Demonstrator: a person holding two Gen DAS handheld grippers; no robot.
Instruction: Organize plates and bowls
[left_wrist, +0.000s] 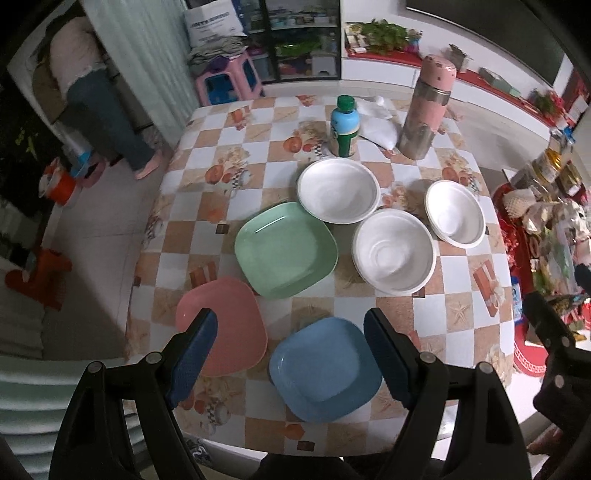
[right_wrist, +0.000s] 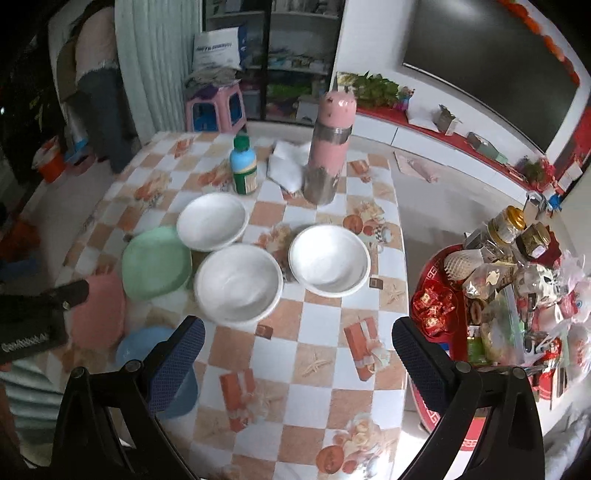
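Plates are lying flat on the checkered tabletop (left_wrist: 458, 266) under our left claw (left_wrist: 290, 325), which is hanging open and empty: pink plate (left_wrist: 229, 328), blue plate (left_wrist: 325, 369), green plate (left_wrist: 286, 249), corners turned diagonally, none elongated. Three white bowls (left_wrist: 393, 253) are sitting mouth-up beyond.

Our right claw (right_wrist: 297, 332), also gaping empty, is showing us a red tray (right_wrist: 439, 258) of snacks beside the tabletop; the plates are crowding its left edge.

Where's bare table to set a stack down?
Free: near-right corner, in front of the middle bowl and right bowl; also the far-left stretch beyond the green plate. Crowded: plates and bowls mid-table, bottle and thermos behind.
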